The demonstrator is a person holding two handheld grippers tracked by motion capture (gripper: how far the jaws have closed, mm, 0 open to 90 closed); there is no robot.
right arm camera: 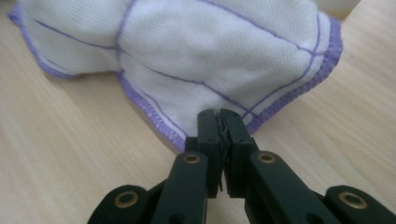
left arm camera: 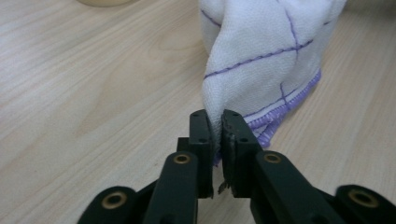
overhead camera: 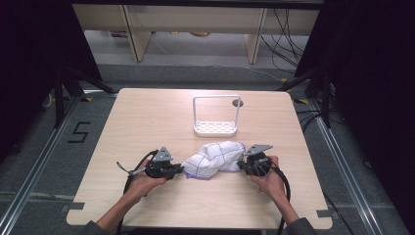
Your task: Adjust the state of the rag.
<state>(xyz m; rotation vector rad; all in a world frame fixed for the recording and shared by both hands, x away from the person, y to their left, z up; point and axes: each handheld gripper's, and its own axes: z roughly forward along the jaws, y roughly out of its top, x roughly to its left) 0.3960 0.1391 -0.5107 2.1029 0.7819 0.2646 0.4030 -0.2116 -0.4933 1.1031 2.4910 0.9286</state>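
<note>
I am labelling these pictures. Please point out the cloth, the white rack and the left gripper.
cloth (overhead camera: 215, 159): high view, middle of the crumpled fabric.
white rack (overhead camera: 215, 128): high view, its perforated base.
left gripper (left arm camera: 217, 128): left gripper view, between its fingertips, shut on the cloth.

We find the cloth (overhead camera: 215, 158) lying on the table (overhead camera: 147, 117), near its front edge, between the left gripper (overhead camera: 180, 170) on its left and the right gripper (overhead camera: 241, 165) on its right. Behind the cloth stands the rack (overhead camera: 216, 116), near the table's middle.
</note>
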